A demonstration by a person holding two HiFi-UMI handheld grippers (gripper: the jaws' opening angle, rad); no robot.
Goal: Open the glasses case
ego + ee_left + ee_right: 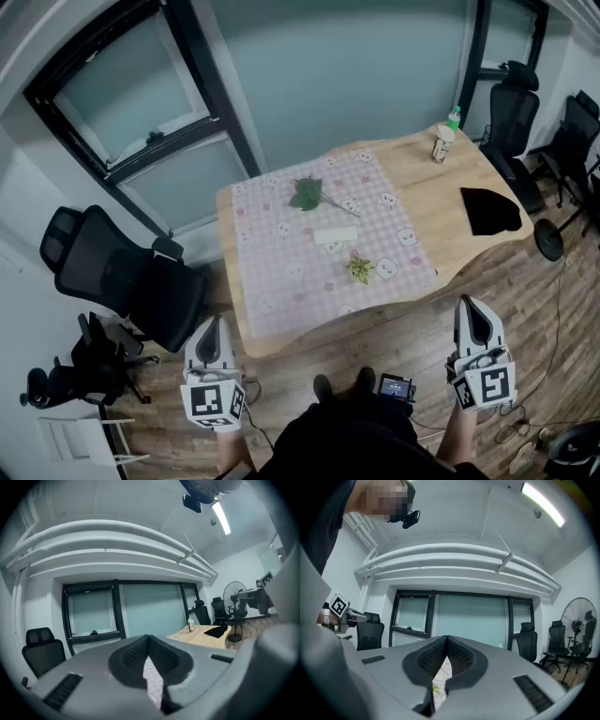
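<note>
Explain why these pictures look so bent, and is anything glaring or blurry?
Head view: a wide lens bows the window frame and the table edges; the light is even and the detail sharp. Left gripper view: dark round rim, ceiling pipes arc, the ceiling lamp glares, and the near jaws look soft. Right gripper view: the same curving, with a bright lamp.

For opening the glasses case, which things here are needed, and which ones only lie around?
For the job: white case on the checked cloth, likely the glasses case; left gripper and right gripper, both shut, empty.

Lying about: green leaf; yellowish sprig; cup; black cloth; office chair.
</note>
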